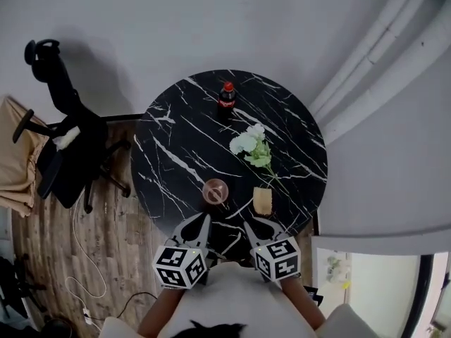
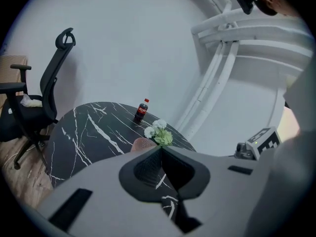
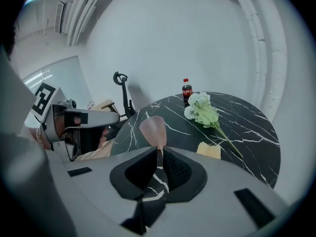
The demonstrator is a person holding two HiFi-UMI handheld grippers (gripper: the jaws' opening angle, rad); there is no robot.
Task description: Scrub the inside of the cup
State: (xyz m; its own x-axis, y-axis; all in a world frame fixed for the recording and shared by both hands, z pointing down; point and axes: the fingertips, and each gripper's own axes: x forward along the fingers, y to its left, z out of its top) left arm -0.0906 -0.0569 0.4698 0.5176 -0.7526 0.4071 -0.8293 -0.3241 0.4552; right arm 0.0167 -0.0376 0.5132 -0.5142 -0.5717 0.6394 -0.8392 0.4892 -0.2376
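Fingers (image 2: 148, 168) pressed together, empty, on left gripper (image 1: 203, 220) and right gripper (image 1: 248, 225), both short of pink cup (image 1: 215, 191); sponge (image 1: 262, 200) beside cup on counter (image 1: 176, 160).

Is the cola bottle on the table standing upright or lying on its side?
Upright: the cola bottle stands on its base on the table, red cap on top.

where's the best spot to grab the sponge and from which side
Probably across its two long sides, coming down from above: the sponge lies flat on the table as a small block, with the cup apart on its left.
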